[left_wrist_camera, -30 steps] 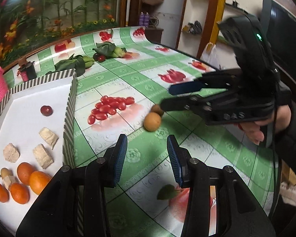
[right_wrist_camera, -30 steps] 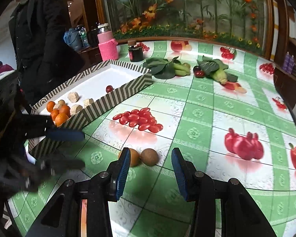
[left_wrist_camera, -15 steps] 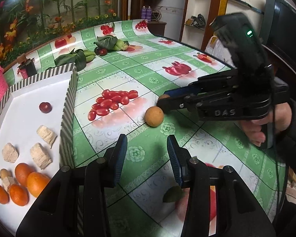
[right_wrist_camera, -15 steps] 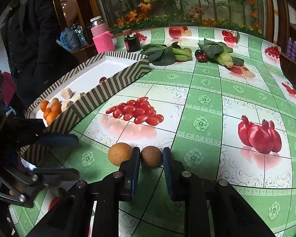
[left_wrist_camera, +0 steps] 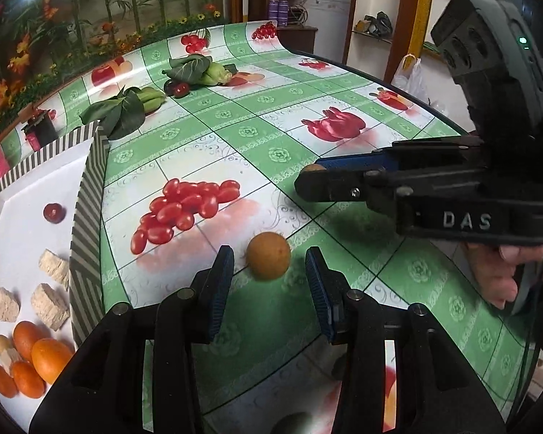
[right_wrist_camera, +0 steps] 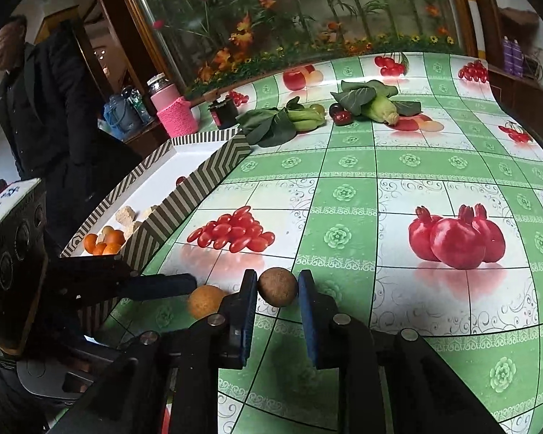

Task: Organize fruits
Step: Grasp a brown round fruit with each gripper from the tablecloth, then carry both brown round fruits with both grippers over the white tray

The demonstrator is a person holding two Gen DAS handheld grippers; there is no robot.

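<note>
A brown round fruit (right_wrist_camera: 277, 286) is clamped between the blue pads of the right gripper (right_wrist_camera: 276, 289), above the green tablecloth (right_wrist_camera: 409, 166). An orange-brown round fruit (left_wrist_camera: 268, 256) is seen on the cloth, between the spread fingers of the left gripper (left_wrist_camera: 269, 267), not touched. Further left, the striped tray (left_wrist_camera: 87, 195) is placed, with small oranges (left_wrist_camera: 36, 361) inside.

Left gripper (left_wrist_camera: 269, 282) low over the table, jaws spread wide, blue pads (left_wrist_camera: 221, 285) facing inward. Right gripper (right_wrist_camera: 276, 303) raised, jaws narrowed and clamped on a brown fruit (right_wrist_camera: 277, 286); bare fingers (left_wrist_camera: 499, 282) curled beneath its handle.
</note>
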